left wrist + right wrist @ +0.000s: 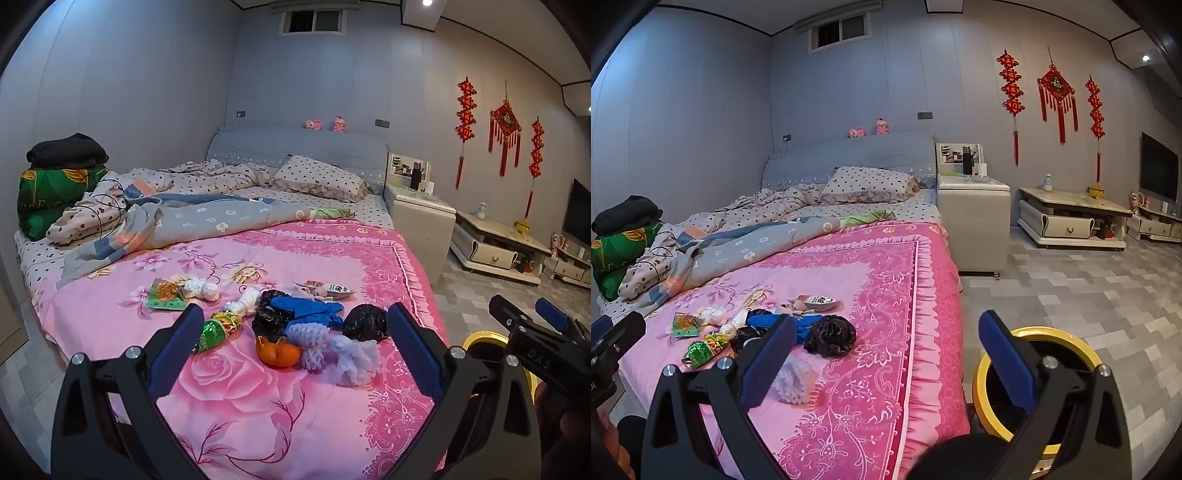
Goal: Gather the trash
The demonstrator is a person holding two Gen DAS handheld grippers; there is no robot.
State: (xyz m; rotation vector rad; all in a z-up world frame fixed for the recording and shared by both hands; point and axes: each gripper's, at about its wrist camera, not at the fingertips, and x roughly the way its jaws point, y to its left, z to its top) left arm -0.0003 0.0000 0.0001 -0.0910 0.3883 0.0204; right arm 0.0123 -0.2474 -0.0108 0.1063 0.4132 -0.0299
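Left gripper [295,347] and right gripper [886,350] both gaped wide, nothing held, trash pile [295,325] lay on pink bedspread [258,406], yellow-rimmed bin [1052,334] stood on grey tiled floor [1089,280] beside bed, red knot ornaments [505,125] hung on wall

Trash pile [295,325] on pink bedspread: wrappers, black bags, blue glove, foam nets, orange peel. Yellow-rimmed bin [1034,384] on floor beside bed.

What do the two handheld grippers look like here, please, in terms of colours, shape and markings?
Both look alike: the left gripper and the right gripper each have a black angular frame with silver screw heads and two fingers faced with textured blue pads. White lettering marks the right gripper's black body, though it is only partly readable.
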